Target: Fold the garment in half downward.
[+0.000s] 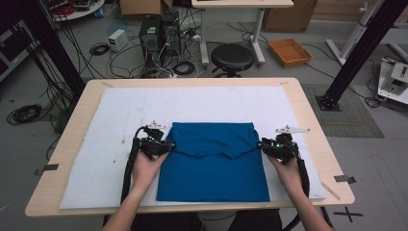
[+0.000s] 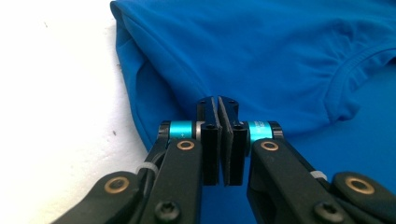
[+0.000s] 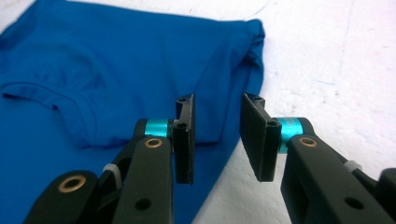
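The left gripper (image 2: 219, 109), jaws pressed together, hides whether cloth is pinched at the left edge of the blue shirt (image 1: 214, 163) on the white mat (image 1: 96, 144); the right gripper (image 3: 217, 116) stands spread at the right edge.

a round black stool (image 1: 232, 57) is seen beyond the counter (image 1: 57, 159), with an orange tray (image 1: 290, 51), computer towers (image 1: 159, 33) and loose cables (image 1: 24, 113) on the floor.
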The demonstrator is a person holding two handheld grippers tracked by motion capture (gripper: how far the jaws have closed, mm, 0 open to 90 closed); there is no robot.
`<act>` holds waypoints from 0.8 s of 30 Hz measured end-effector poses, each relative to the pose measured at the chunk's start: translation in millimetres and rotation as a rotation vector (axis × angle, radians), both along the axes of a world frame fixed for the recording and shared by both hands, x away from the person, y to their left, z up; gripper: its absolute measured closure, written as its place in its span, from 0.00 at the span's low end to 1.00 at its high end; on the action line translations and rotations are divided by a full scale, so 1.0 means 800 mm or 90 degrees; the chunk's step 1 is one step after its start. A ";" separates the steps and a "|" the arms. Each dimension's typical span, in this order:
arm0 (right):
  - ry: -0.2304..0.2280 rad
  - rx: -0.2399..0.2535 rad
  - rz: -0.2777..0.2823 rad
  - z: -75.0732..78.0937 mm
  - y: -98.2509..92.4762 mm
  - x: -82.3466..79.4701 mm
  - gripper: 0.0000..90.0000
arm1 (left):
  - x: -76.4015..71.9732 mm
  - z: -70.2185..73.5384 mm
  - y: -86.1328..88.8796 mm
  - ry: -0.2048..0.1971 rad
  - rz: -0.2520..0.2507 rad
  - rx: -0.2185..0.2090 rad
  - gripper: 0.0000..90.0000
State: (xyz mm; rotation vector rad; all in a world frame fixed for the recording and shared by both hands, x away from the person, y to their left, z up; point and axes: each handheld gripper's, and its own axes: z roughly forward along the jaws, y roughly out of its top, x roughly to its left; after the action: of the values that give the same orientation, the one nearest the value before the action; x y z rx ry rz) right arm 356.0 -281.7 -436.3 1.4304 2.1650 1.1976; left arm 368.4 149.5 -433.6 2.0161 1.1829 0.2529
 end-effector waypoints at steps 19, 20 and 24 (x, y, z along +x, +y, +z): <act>-0.016 -0.033 0.037 0.013 0.015 -0.010 0.99 | -0.010 0.020 0.010 -0.027 -0.021 -0.033 0.98; -0.018 -0.030 0.038 0.017 0.014 -0.013 0.99 | -0.012 0.023 0.010 -0.030 -0.023 -0.036 0.98; -0.025 -0.024 0.058 0.026 0.012 -0.031 0.99 | -0.029 0.032 0.014 -0.034 -0.045 -0.045 0.98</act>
State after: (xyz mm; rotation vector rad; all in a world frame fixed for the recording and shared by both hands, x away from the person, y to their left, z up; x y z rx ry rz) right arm 331.1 -271.9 -415.8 1.2959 2.2351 1.1987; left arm 345.6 160.8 -407.7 1.9731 1.0706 0.2243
